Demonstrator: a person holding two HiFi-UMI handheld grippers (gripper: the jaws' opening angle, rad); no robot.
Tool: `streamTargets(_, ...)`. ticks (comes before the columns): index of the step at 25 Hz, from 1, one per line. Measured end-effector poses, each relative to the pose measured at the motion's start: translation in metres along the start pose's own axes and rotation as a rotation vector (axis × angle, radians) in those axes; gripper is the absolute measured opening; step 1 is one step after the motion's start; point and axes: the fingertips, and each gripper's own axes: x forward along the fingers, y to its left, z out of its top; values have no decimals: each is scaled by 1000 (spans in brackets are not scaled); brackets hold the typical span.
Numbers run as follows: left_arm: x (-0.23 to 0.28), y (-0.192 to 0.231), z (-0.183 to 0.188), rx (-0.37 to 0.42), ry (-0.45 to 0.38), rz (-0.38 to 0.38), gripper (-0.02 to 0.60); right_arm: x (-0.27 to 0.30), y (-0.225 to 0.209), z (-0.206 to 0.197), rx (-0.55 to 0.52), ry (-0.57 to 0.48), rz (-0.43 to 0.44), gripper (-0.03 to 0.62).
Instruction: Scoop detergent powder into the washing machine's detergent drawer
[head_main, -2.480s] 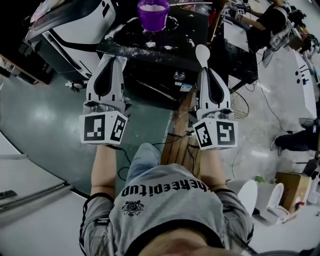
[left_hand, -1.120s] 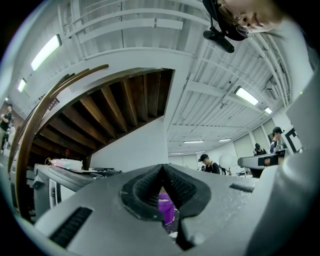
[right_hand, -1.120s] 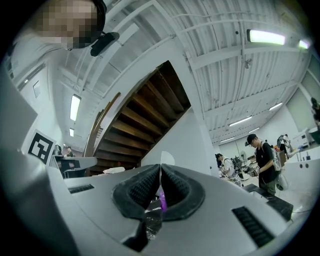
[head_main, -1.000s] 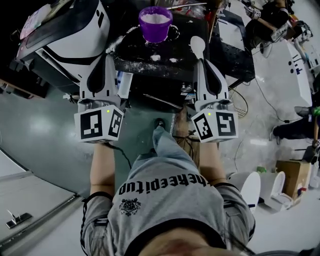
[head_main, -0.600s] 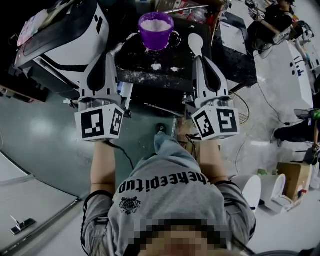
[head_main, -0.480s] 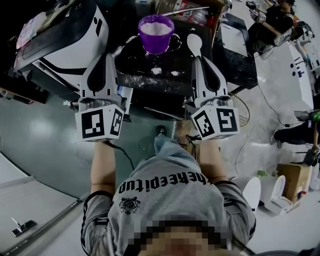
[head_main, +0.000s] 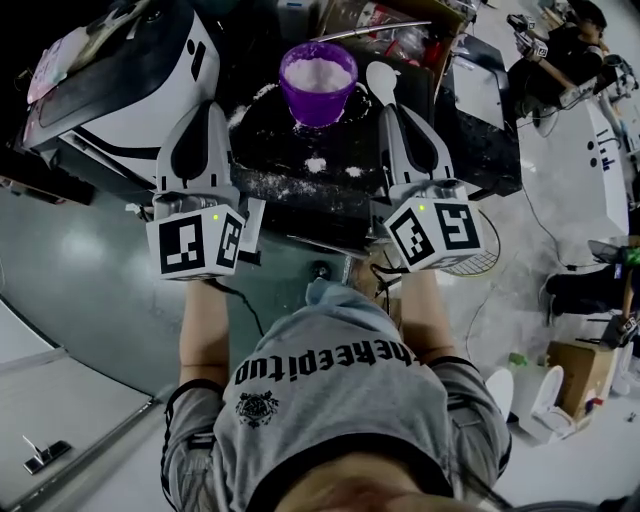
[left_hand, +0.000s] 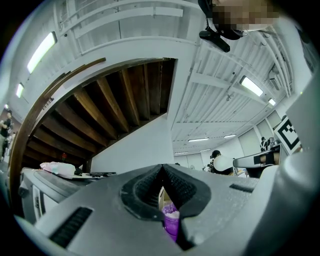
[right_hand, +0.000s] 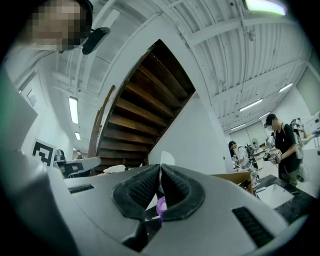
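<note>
— Grey shirt (head_main: 330, 400) nearest. What comes beyond it?
— Over the near edge of the bench (head_main: 290, 140), the left gripper (head_main: 203, 108) has its jaws pressed together on nothing. At the same depth, the right gripper (head_main: 393, 108) is clamped on a white spoon (head_main: 381, 78), whose bowl sticks out past the tips.
— And the powder (head_main: 315, 163)?
— Some lies scattered on the dark bench between the two grippers. Farther on, near the far edge, a purple cup (head_main: 318, 85) stands upright, filled with more of it. The spoon's bowl is just beside the cup, on its right.
— Anything else?
— A white washer (head_main: 120, 70) stands off the bench's left edge, beyond the left gripper.
</note>
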Motion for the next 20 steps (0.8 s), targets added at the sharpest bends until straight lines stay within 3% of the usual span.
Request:
streamTargets(6,24,9,-7,-3,3,15,3,38,-13,-17,40,85,60,8)
streamTargets(20,47,27,-46,-2,71,65,3,124,-45,-95,226,452,173,8)
